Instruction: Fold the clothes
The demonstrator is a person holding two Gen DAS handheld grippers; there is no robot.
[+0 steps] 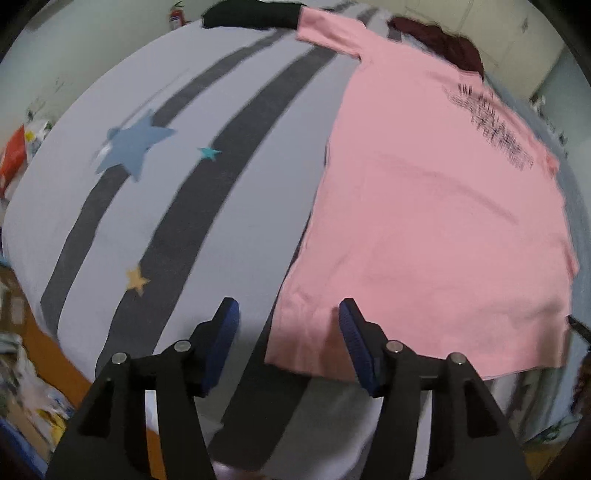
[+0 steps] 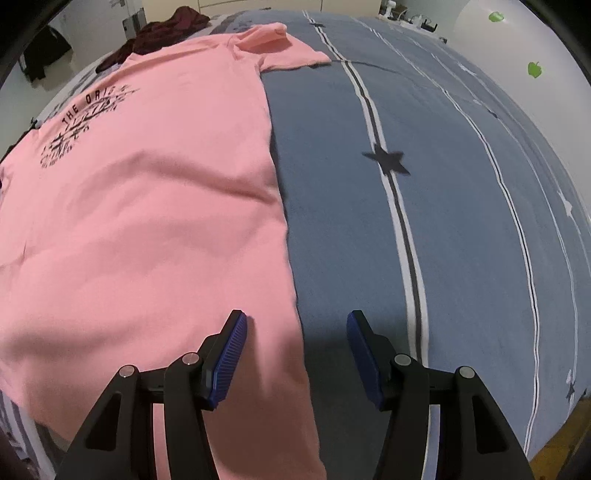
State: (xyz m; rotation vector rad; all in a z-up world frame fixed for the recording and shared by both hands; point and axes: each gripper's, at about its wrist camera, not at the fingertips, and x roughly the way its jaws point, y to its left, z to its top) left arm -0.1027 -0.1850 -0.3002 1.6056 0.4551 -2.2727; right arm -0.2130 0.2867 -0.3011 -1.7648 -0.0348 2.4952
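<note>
A pink T-shirt with a black print lies spread flat on the striped bed cover, sleeves out. In the left wrist view my left gripper is open and empty, just above the shirt's bottom left corner. In the right wrist view the shirt fills the left half, and my right gripper is open and empty, straddling the shirt's right side edge near the hem.
A dark red garment lies bunched beyond the shirt's collar, and a black garment lies at the far edge. The bed cover stretches to the right. The bed's wooden edge and floor clutter are at lower left.
</note>
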